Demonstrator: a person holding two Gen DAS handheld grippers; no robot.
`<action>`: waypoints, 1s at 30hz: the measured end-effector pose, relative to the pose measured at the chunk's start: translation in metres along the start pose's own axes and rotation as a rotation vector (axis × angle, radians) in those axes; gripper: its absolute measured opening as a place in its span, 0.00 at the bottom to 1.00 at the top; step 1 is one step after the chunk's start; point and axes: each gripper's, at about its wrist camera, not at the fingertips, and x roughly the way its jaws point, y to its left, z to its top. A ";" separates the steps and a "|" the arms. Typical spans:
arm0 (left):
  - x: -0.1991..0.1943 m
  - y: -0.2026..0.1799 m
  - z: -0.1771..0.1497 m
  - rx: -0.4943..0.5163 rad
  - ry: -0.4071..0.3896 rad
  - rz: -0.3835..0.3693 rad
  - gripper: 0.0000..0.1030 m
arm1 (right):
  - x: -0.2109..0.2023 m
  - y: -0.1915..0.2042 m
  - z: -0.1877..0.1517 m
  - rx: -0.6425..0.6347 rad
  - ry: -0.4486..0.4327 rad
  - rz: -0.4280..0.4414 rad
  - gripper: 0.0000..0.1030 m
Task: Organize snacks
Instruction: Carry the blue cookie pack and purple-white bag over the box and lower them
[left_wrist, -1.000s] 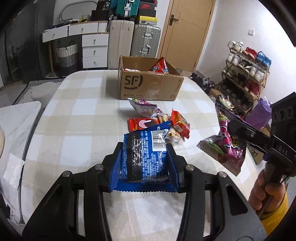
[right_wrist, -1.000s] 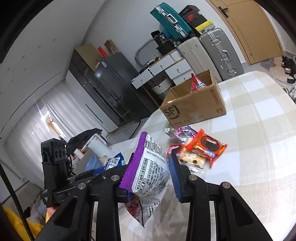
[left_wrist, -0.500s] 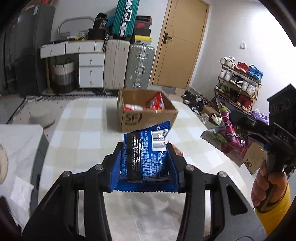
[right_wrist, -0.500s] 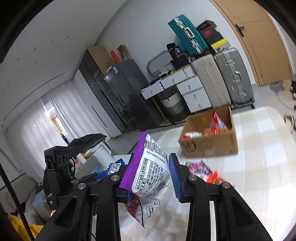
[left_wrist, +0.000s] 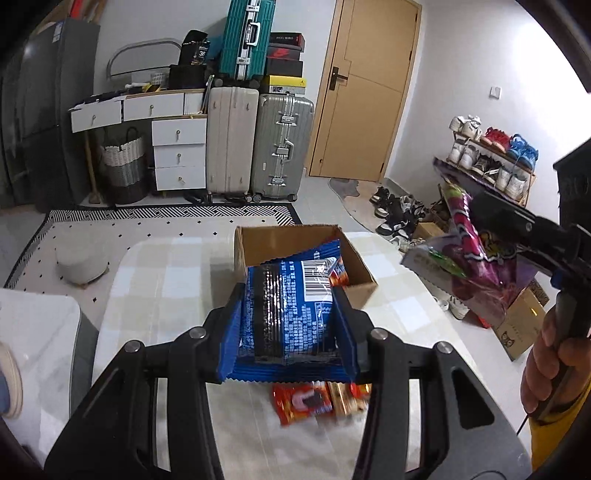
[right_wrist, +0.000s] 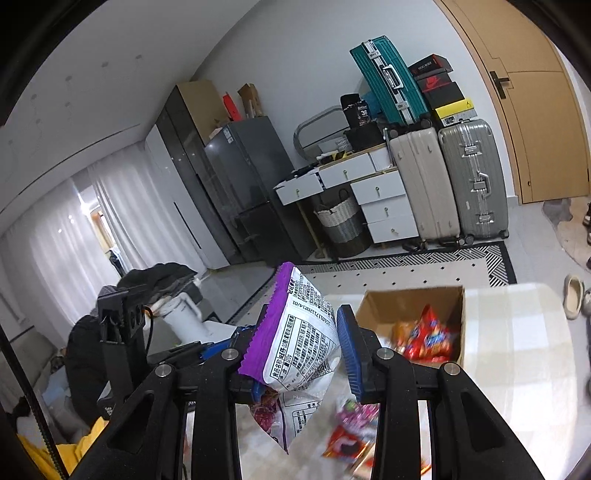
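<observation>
Crinkly foil is the weak spot here: the blue packet (left_wrist: 288, 314) is pinched between the pads of the left claw (left_wrist: 288, 325) only across its lower half, so its upper part stands free and could slide out if the hand jerks or tips too far. The purple bag (right_wrist: 299, 343) looks riskier, I judge. The right claw (right_wrist: 306, 354) is closed on it near one corner, the bag sits skewed between the fingers, and most of its body hangs below the grip, so a swing could twist it loose or drop it onto the loose snacks (right_wrist: 354, 439) on the bench (right_wrist: 517, 369). The cardboard box (right_wrist: 410, 306) has a narrow mouth and already holds red packets (right_wrist: 424, 339); letting go early, or from the side, could leave a packet hung on the box wall or spilled beside it. With both claws near each other, they could also bump over the opening. In the left view the blue packet sits upright in the claw, directly in front of the box (left_wrist: 295, 251) and partly hiding it. In the right view the purple bag is held left of the box and above the bench, apart from the box rim.
</observation>
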 end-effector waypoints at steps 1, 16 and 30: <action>0.010 0.000 0.007 0.007 0.017 0.015 0.40 | 0.008 -0.006 0.006 0.005 0.008 -0.003 0.33; 0.191 0.001 0.088 0.020 0.176 0.055 0.40 | 0.121 -0.095 0.052 0.098 0.104 -0.109 0.33; 0.318 0.017 0.106 -0.032 0.289 0.016 0.40 | 0.181 -0.141 0.047 0.117 0.185 -0.169 0.33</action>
